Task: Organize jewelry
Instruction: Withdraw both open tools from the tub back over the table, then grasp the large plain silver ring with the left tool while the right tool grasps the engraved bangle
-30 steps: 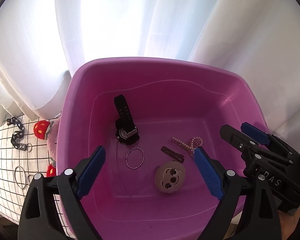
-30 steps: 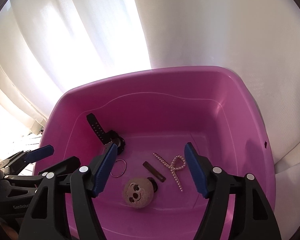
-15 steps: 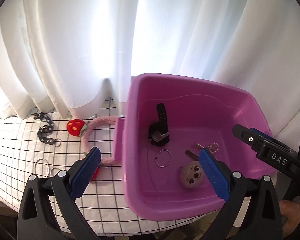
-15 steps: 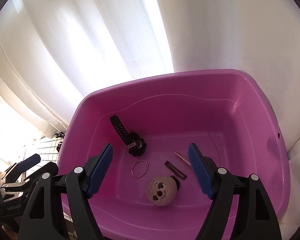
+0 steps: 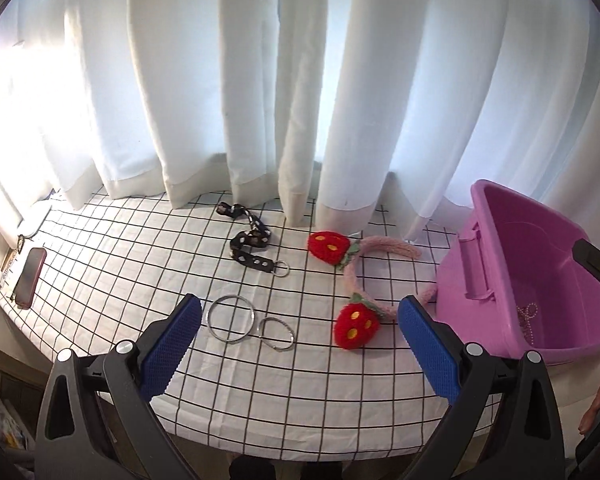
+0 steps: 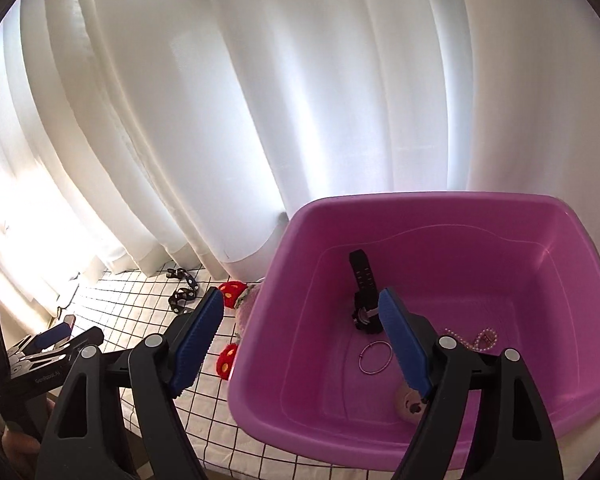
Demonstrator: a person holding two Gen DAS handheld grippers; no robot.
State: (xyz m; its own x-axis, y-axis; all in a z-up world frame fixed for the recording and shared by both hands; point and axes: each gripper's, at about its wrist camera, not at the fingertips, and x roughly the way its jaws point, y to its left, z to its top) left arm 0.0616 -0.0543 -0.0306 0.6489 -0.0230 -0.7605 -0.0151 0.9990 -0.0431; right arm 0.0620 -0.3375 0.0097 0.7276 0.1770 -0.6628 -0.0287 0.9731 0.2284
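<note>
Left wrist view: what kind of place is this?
Probably a home room, at a table by a window: white curtains with daylight behind them, a checked tablecloth, a pink plastic tub and a phone lying on it.

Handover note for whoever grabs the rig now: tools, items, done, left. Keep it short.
Left tool: open, empty, over the checked tablecloth.
Right tool: open, empty, at the pink plastic tub's left rim.
Done, in the tub: black wristwatch, thin metal ring, pearl bead strand, round beige face charm.
Left, on the cloth: two silver bangles, black studded strap, pink strawberry headband.
</note>
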